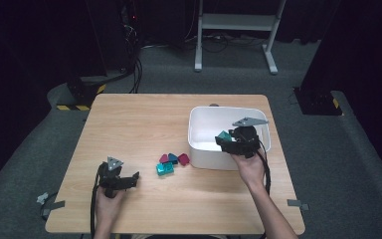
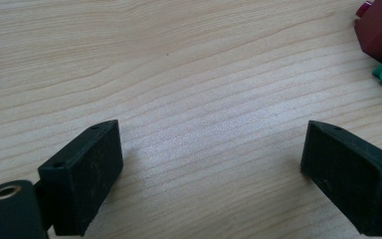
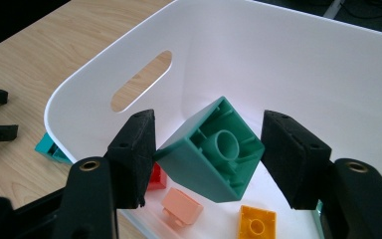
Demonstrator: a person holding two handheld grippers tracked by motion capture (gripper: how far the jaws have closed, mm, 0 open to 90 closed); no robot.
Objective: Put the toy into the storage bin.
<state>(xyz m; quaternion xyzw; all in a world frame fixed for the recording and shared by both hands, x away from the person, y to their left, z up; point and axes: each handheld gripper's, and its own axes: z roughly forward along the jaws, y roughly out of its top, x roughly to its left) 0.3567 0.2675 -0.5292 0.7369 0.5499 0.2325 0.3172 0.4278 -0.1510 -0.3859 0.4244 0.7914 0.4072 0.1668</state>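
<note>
My right gripper point(image 1: 227, 140) hangs over the front of the white bin point(image 1: 199, 124), shut on a green brick point(image 1: 224, 135). In the right gripper view the green brick point(image 3: 211, 154) is tilted, hollow underside toward the camera, pinched by its corners between the jaws of the right gripper point(image 3: 211, 148) above the bin point(image 3: 278, 45) floor. My left gripper point(image 1: 131, 178) rests low over the table near the front left. Its jaws stand wide apart in the left gripper view, with bare wood between the pads of the left gripper point(image 2: 211, 169).
Several bricks lie left of the bin: magenta point(image 1: 164, 158), dark blue point(image 1: 173, 158), red point(image 1: 183, 159), teal point(image 1: 164, 169). A pink brick point(image 3: 181, 206), an orange brick point(image 3: 257, 224) and a red brick point(image 3: 155, 178) lie inside the bin. A dark red brick point(image 2: 380, 27) sits beyond the left jaws.
</note>
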